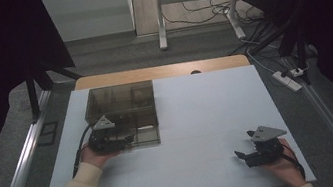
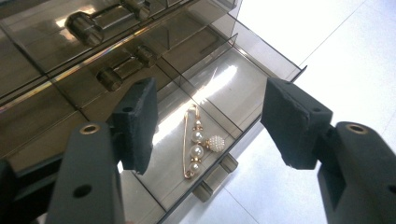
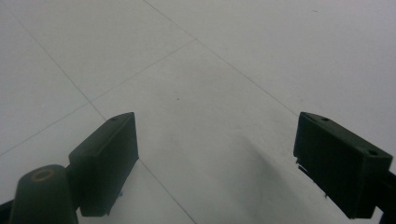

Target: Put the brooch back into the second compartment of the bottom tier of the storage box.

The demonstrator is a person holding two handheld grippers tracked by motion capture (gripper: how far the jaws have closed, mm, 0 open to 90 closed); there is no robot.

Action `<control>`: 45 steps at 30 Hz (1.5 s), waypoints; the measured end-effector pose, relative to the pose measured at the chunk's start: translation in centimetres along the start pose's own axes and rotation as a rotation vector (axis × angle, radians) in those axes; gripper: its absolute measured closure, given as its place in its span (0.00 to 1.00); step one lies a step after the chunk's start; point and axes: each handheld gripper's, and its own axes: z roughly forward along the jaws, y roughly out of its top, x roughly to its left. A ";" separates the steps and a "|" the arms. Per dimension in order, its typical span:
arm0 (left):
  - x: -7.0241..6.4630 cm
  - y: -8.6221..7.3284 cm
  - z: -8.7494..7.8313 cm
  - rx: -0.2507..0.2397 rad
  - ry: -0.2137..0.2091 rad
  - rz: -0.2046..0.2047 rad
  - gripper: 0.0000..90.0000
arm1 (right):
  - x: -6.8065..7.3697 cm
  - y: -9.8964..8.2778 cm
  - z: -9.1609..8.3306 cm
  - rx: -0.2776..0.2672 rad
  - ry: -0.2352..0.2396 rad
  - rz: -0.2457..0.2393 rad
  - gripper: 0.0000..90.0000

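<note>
Smoked-plastic organiser (image 1: 120, 101) at the table's (image 1: 199, 118) left has a drawer (image 2: 243, 88) pulled out; a pearl brooch pin (image 2: 198, 142) lies inside, long axis diagonal across its compartment. Left gripper (image 2: 208, 126) hovers above, jaws apart, empty. Right gripper (image 3: 215, 163) gapes over bare tabletop.

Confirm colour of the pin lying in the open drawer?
Gold pin strung with white pearl beads, lying in the smoky transparent drawer. Clearest in the left gripper view.
</note>
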 end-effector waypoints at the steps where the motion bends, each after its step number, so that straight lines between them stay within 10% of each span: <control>1: 0.0 -0.1 -0.1 -0.004 0.001 -0.001 0.40 | 0.0 0.0 0.0 -0.003 -0.002 0.003 0.15; 45: -2.5 -2.9 -2.2 -0.029 -0.017 -0.007 0.39 | 0.1 0.0 -0.2 -0.012 0.001 0.001 0.15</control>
